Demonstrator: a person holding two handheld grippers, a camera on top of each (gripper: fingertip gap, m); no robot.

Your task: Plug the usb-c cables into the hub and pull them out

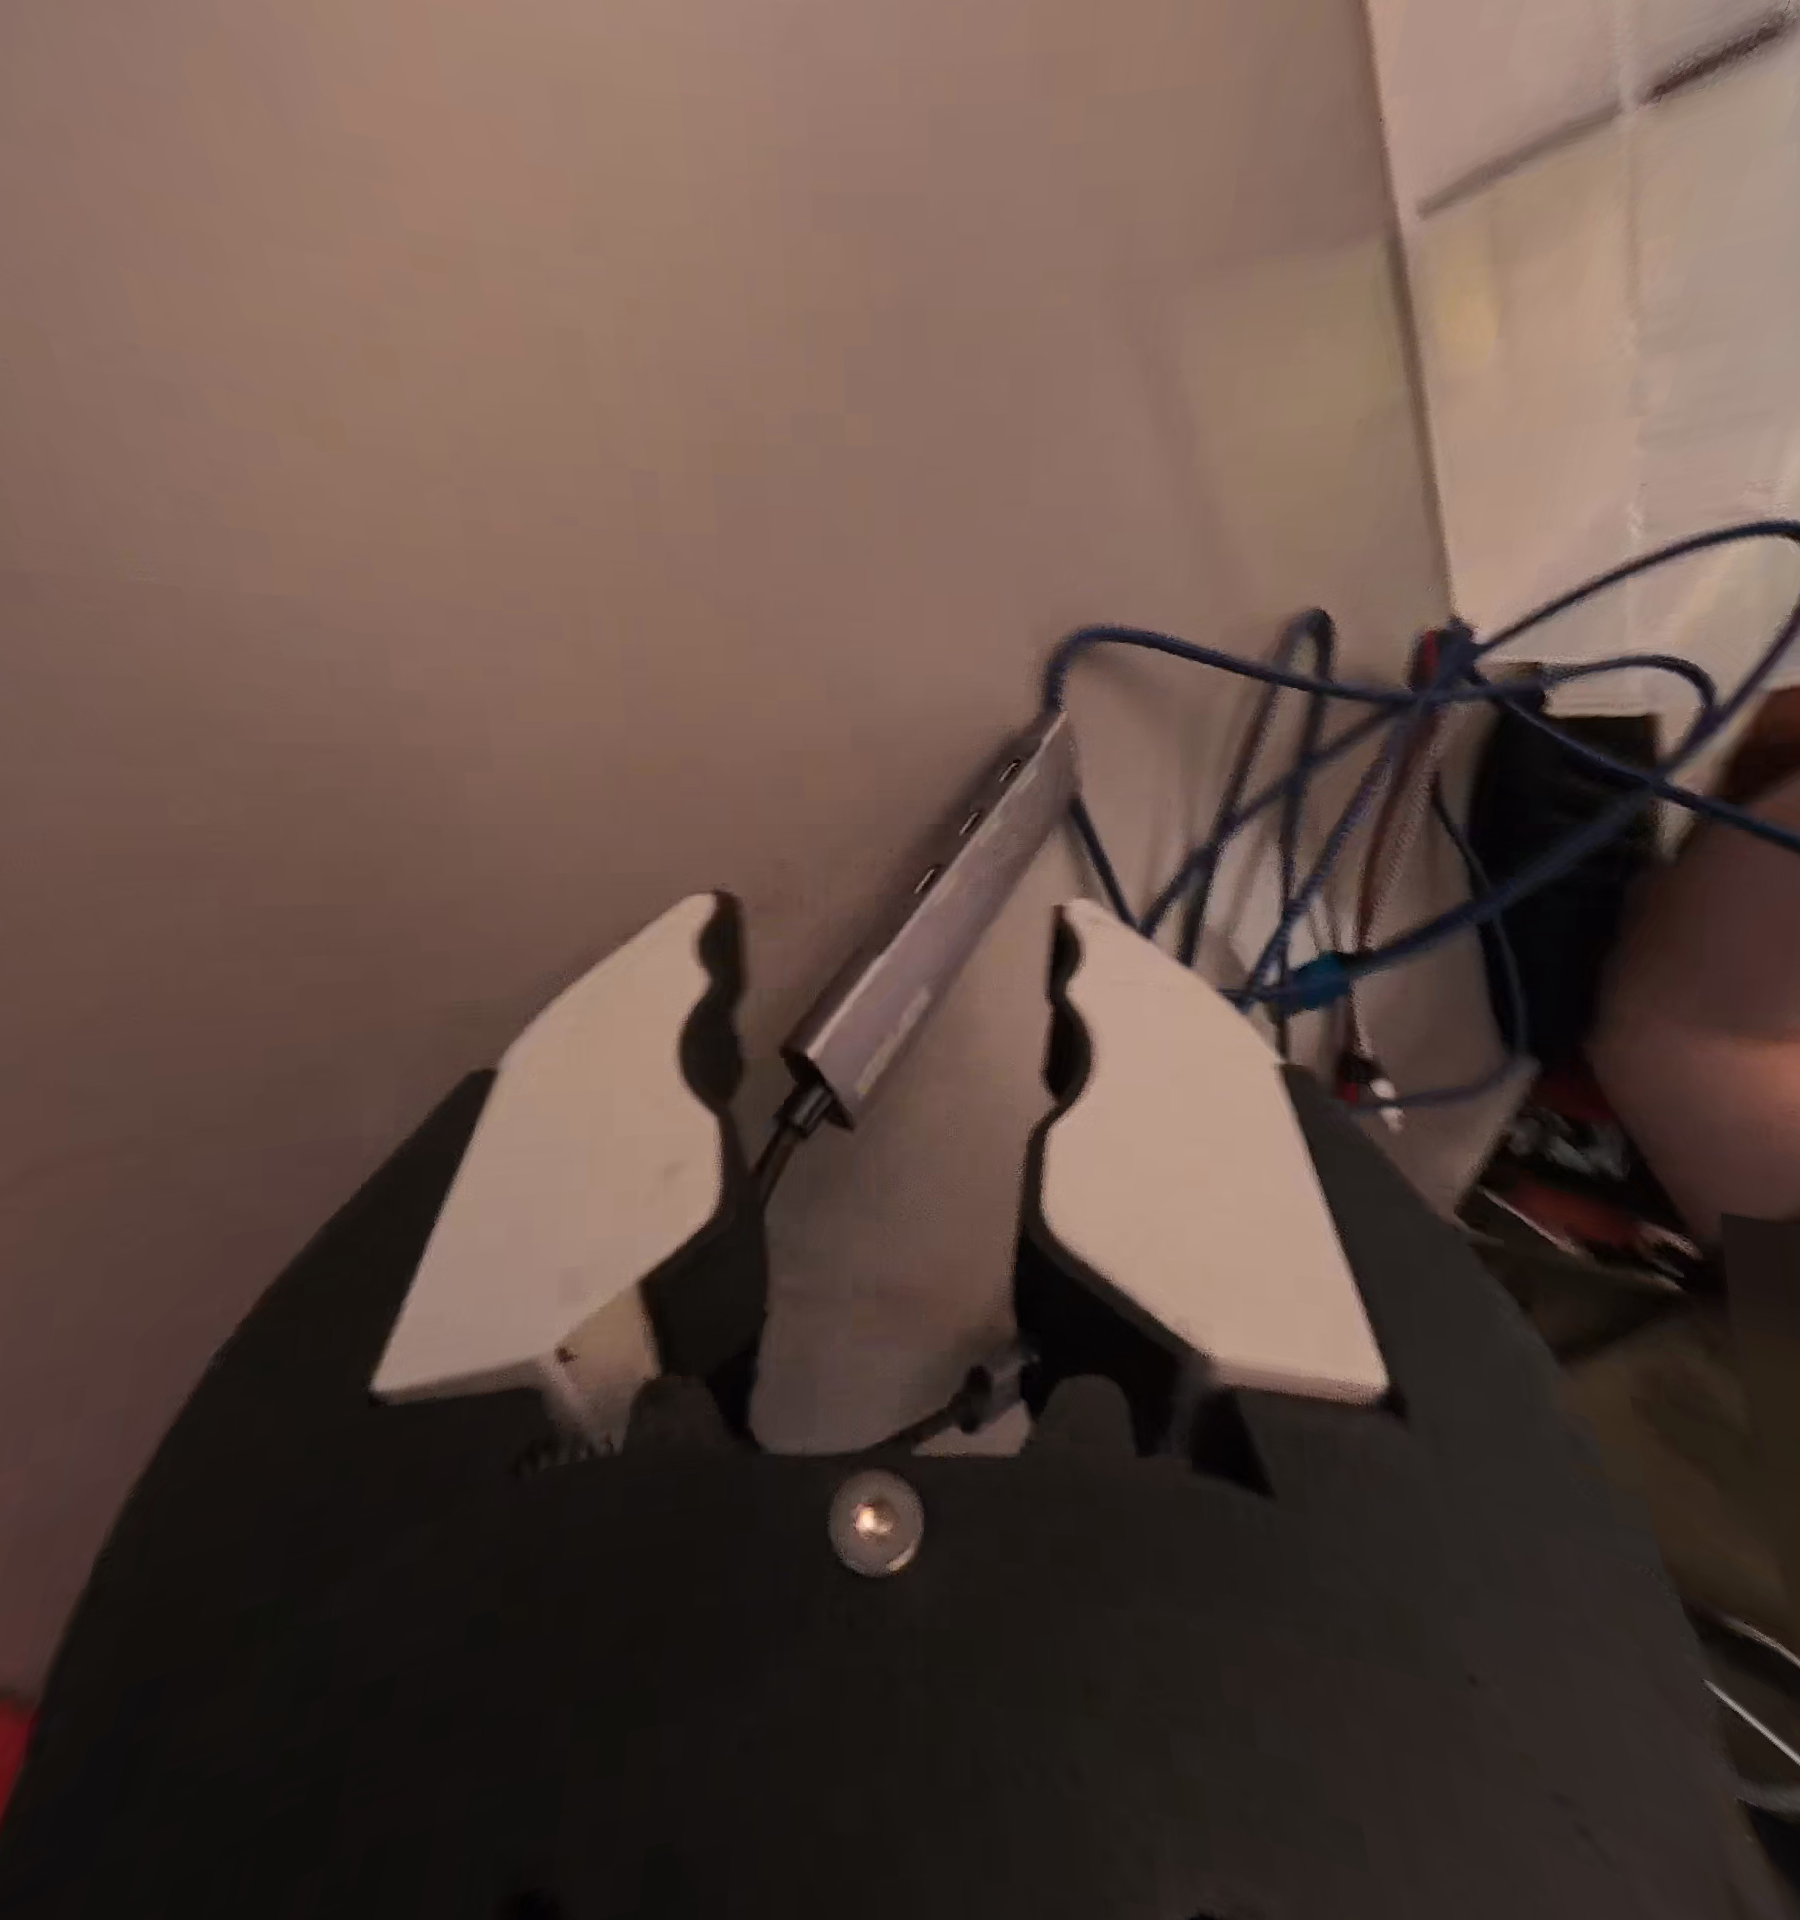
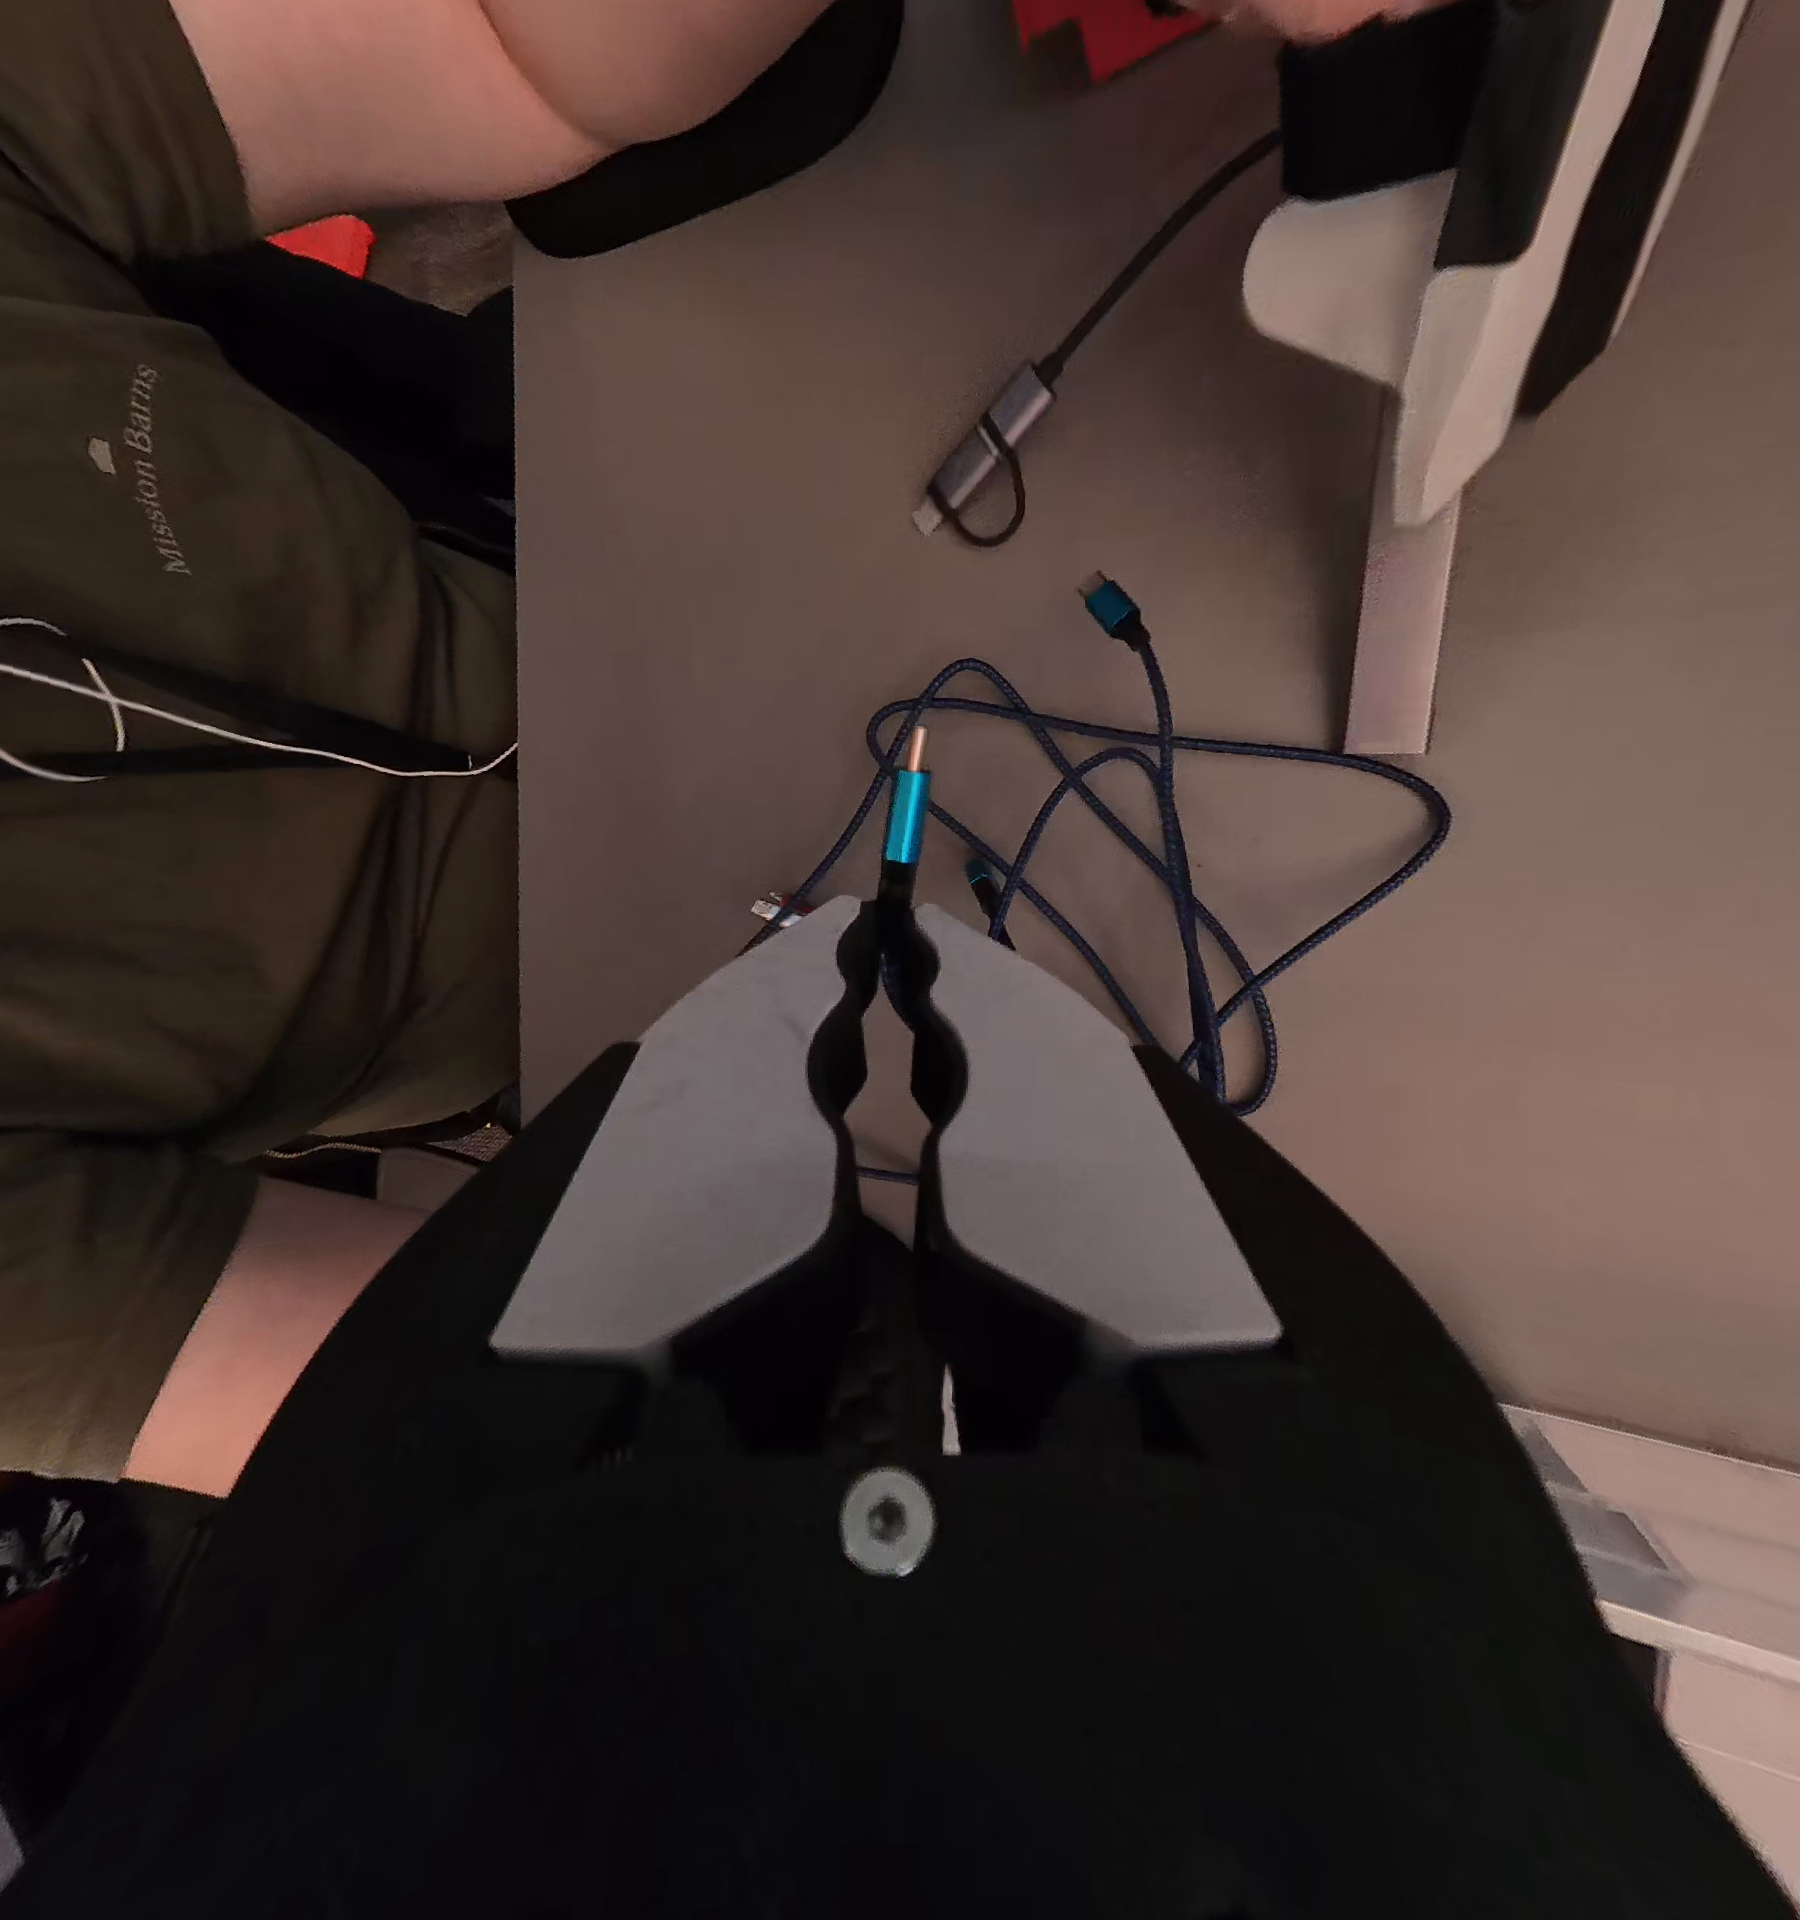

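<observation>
Right claw [image 2: 888, 909] pinches blue cable [image 2: 906, 821] behind plug; left claw [image 1: 891, 914] spread around hub [image 1: 937, 925]. I'd steady hub, align plug squarely.

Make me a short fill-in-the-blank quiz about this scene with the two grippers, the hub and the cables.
1. The right gripper is shut on a cable just behind its ____-coloured plug.
2. The left gripper has its jaws ____, holding nothing.
3. The silver hub lies between and beyond the fingertips of the ____ gripper.
4. The ports along the hub's side have ____ cables plugged into them.

Missing words: blue; open; left; no
</observation>
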